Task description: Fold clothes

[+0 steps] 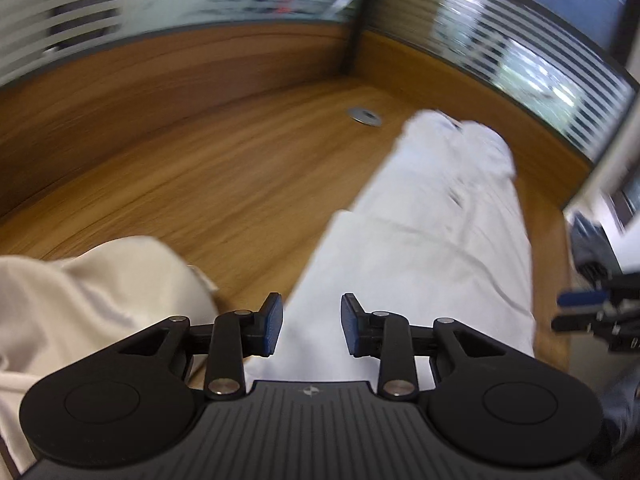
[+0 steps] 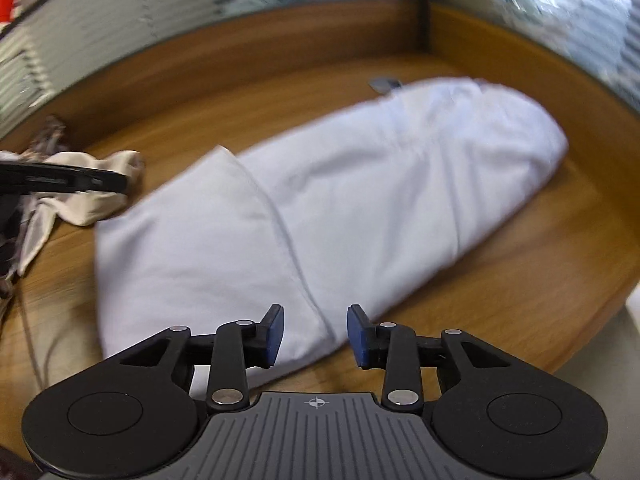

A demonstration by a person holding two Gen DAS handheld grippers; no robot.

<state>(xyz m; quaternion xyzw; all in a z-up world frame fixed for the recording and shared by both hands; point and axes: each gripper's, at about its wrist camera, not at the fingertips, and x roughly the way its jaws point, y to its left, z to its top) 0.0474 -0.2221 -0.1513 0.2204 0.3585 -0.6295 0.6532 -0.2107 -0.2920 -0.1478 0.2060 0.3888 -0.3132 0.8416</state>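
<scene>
Right claw agape, just above white garment's near end

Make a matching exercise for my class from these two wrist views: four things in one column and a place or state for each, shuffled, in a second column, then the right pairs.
Things
1. white garment
2. cream cloth
3. round metal disc
4. left gripper

Places or states
A. set into the wooden table, beyond the far end of the long fold
B. jaws apart, holding nothing
C. bunched up at the left side
D. folded into a long strip across the table

Pairs: 1-D, 2-C, 3-A, 4-B
</scene>
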